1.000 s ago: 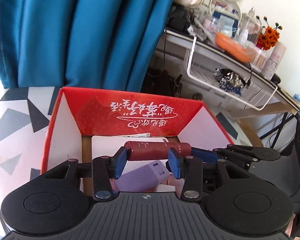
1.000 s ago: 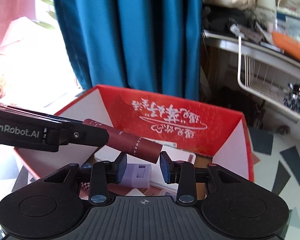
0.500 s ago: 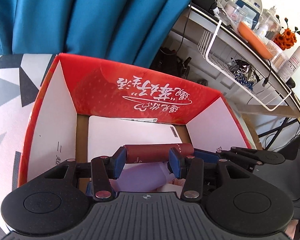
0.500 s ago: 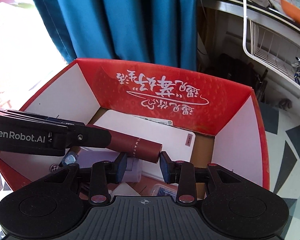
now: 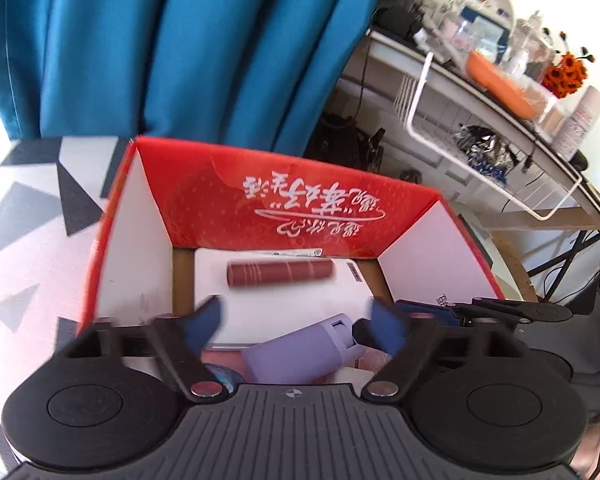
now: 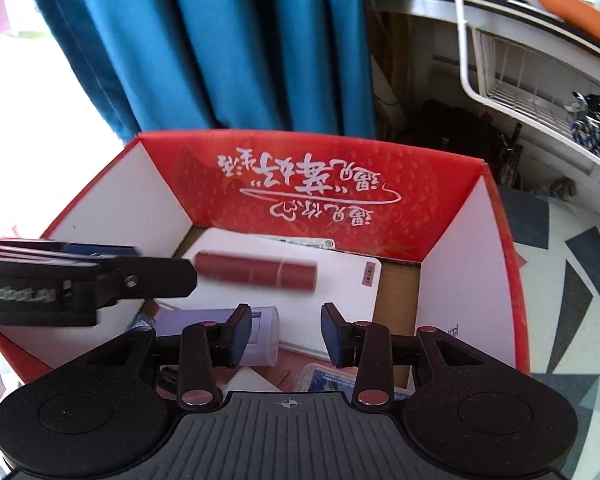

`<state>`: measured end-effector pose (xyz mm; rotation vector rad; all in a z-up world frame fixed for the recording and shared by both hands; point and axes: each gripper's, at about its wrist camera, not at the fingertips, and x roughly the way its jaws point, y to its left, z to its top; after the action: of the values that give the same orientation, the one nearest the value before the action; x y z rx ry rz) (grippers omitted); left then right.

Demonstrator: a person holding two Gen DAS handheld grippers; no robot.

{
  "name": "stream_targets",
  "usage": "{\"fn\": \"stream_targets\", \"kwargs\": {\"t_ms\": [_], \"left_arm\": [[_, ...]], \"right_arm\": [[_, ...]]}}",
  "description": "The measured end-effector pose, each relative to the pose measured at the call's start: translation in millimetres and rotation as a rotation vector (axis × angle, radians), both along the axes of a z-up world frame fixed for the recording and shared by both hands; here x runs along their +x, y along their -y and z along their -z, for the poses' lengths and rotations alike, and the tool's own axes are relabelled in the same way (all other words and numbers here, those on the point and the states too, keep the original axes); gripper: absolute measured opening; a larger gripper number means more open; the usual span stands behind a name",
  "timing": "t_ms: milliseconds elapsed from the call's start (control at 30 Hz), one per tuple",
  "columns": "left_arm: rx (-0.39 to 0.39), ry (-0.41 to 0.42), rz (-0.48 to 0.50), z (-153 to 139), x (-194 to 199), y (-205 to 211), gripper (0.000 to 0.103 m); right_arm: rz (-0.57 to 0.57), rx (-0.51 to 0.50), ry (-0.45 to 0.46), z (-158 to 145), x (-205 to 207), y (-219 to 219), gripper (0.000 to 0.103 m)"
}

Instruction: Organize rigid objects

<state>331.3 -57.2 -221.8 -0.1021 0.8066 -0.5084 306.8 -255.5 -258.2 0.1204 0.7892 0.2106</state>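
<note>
Left gripper (image 5: 296, 326), jaws wide and empty, hangs behind the dark-red cylindrical tube (image 5: 280, 273) lying on the white flat box (image 5: 284, 312) inside the red cardboard box (image 5: 300, 200); withdraw straight back to avoid nudging it.

Black left tongs (image 5: 296, 322) and right tongs (image 6: 286, 334), blue pads, silver screws.

curtain: teal (image 5: 172, 48), hanging behind | desk: cluttered, at right (image 5: 480, 80), white wire basket (image 5: 480, 152) beneath | surface: grey-triangle pattern (image 6: 580, 272)
</note>
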Motion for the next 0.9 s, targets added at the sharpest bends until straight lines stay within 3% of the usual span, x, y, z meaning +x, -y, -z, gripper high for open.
{"fn": "stream_targets", "kwargs": {"t_ms": [67, 167, 233, 333, 467, 567, 900], "left_arm": [[0.022, 0.039, 0.002, -7.0, -9.5, -5.0, 0.095], [0.036, 0.062, -0.007, -16.9, -23.1, -13.3, 0.1], [0.049, 0.084, -0.001, -25.3, -34.7, -18.2, 0.103], [0.102, 0.137, -0.022, -41.1, -55.6, -23.4, 0.103], [0.164, 0.218, -0.074, -66.3, -88.2, -31.8, 0.103], [0.153, 0.249, -0.108, -85.1, -113.2, -40.2, 0.103], [0.234, 0.381, -0.22, -147.6, -198.4, -48.6, 0.103]], "right_arm": [[-0.005, -0.001, 0.02, -3.9, -8.8, -1.8, 0.048], [0.011, 0.006, 0.061, -14.5, -23.5, -2.0, 0.07], [0.027, 0.032, 0.075, -21.9, -32.3, 1.5, 0.09], [0.041, 0.029, 0.098, -34.9, -46.2, 4.0, 0.103], [0.069, 0.06, 0.126, -56.7, -68.2, 8.8, 0.103], [0.077, 0.122, 0.153, -75.8, -89.6, 16.3, 0.103], [0.133, 0.109, 0.27, -144.4, -180.8, 25.8, 0.103]]}}
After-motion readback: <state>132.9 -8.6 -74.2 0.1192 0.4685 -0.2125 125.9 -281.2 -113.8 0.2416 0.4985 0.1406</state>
